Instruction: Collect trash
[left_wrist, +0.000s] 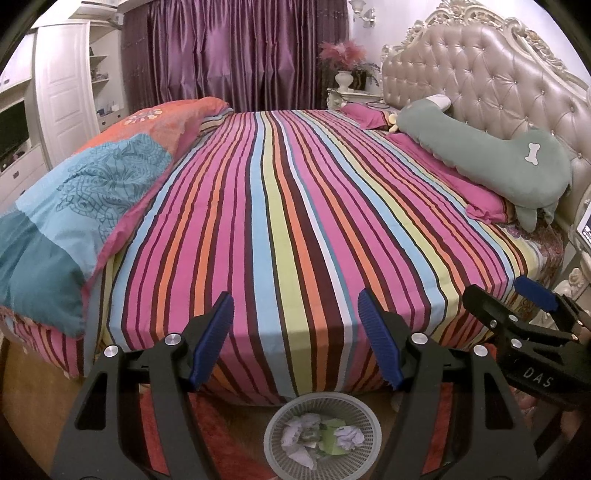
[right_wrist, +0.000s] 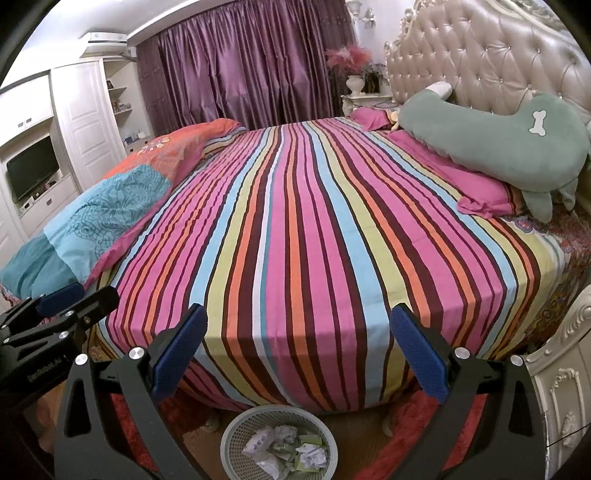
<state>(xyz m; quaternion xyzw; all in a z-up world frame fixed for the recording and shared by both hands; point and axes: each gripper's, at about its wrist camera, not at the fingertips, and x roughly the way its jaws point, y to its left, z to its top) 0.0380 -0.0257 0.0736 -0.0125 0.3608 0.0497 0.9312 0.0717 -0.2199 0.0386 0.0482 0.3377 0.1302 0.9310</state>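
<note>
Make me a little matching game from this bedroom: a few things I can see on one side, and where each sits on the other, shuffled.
Things:
1. crumpled paper
2. green plush
3. folded quilt
4. vase

Places:
A. against the headboard
B. on the nightstand beyond the bed
C. in the basket on the floor
D. along the bed's left edge

Pairs: 1-C, 2-A, 3-D, 4-B

Wide bare striped bed (left_wrist: 295, 221) ahead; folded quilt (left_wrist: 92, 206) blocks left, green plush (left_wrist: 491, 151) and headboard (left_wrist: 498, 74) right; wastebasket (left_wrist: 273, 435) open-topped below.
</note>
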